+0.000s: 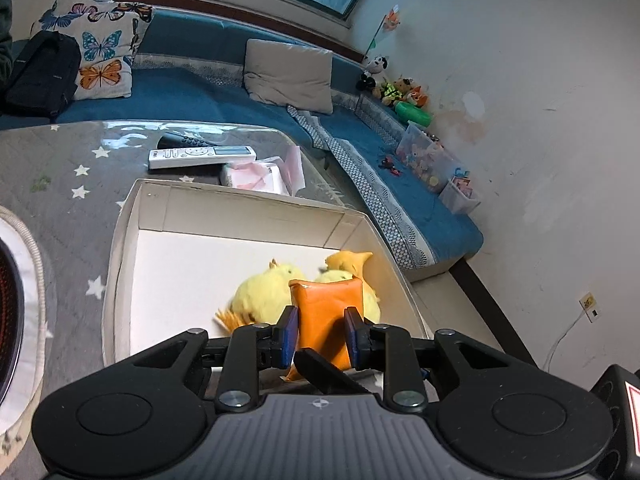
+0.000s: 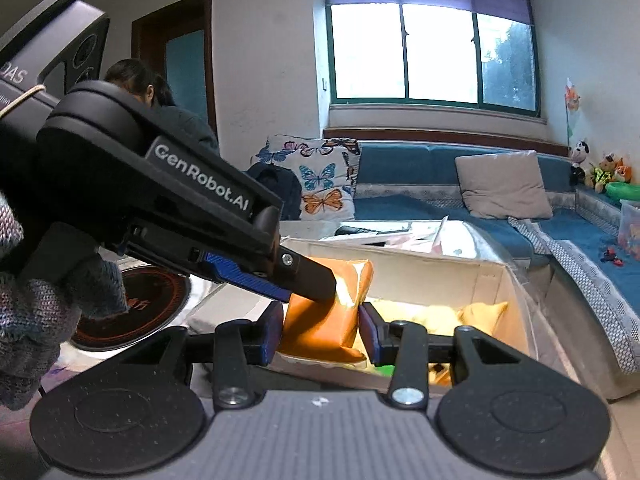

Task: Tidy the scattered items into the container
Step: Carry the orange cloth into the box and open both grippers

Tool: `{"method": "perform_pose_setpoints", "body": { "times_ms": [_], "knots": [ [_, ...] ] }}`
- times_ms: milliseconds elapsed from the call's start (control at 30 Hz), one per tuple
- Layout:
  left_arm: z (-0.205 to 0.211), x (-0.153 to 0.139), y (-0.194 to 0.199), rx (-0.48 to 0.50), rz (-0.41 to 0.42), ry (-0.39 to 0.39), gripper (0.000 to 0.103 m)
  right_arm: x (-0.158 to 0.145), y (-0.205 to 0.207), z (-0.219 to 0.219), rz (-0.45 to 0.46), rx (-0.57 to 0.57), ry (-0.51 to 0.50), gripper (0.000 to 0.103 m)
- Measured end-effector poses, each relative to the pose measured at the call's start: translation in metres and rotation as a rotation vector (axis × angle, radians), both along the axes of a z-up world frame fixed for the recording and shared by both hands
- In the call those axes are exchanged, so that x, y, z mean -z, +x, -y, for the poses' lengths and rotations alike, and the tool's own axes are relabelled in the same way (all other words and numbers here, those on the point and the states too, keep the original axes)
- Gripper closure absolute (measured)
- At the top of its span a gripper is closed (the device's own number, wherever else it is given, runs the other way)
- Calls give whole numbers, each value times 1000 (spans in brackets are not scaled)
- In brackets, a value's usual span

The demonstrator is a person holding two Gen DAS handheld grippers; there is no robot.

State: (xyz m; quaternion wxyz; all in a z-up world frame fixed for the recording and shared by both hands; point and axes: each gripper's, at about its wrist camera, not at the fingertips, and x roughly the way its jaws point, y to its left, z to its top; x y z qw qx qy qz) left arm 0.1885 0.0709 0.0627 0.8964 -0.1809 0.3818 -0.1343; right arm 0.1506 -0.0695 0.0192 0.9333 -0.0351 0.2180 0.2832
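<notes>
- The left hand-held gripper (image 1: 322, 334) was clenched on an orange packet (image 1: 326, 308), its blue pads pressed against the packet's two sides.
- The right hand-held gripper (image 2: 318, 332) was clenched on the same orange packet (image 2: 324, 320), gripping it from another side.
- In the right wrist view, the left hand-held gripper's dark finger (image 2: 308, 276) crossed in from the upper left and lay against the packet's upper face; a hand in a grey knitted glove (image 2: 36, 300) held that tool.
- In the left wrist view, a dark finger (image 1: 320, 368) of the other tool reached in under the packet from below.
- The packet was held above the near end of a shallow white box (image 1: 168, 216) that stood on the surface.
- Inside the box, just behind the packet, lay a yellow plush toy (image 1: 264, 288) with orange parts, partly hidden by the packet.
- The surface (image 1: 60, 168) wore a grey cover with white stars; a round device with a dark, orange-marked face (image 2: 132, 308) sat on it to the left of the box.
- Beyond the box's far wall lay a pink and white pack of tissues (image 1: 256, 176), then a white remote (image 1: 200, 156) with a dark remote (image 1: 180, 142) just behind it.
- Farther back ran a blue sofa (image 1: 192, 92) carrying a black backpack (image 1: 40, 72), a butterfly-print cushion (image 1: 100, 48) and a grey cushion (image 1: 288, 76).
- At the sofa's far right end were clear bins of small toys (image 1: 424, 156) and a cluster of plush toys (image 1: 396, 88) near the wall.
- A person's dark-haired head (image 2: 132, 80) showed at the back left of the right wrist view, before a door, with a window (image 2: 432, 52) on the far wall.
</notes>
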Motion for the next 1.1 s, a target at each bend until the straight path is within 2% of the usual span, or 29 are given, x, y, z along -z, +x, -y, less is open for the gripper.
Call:
{"method": "perform_pose_setpoints", "body": {
  "times_ms": [300,733,1100],
  "knots": [
    [4,14,32,-8,-19,17,76,19,28,0,-33,15,3,62],
    [6,35,46,-1,-58,23,76,41,41,-2,-74,27,-35,62],
    [11,38,44,8,-64,47,76,43,44,1,-87,33,-44,62]
  ]
}}
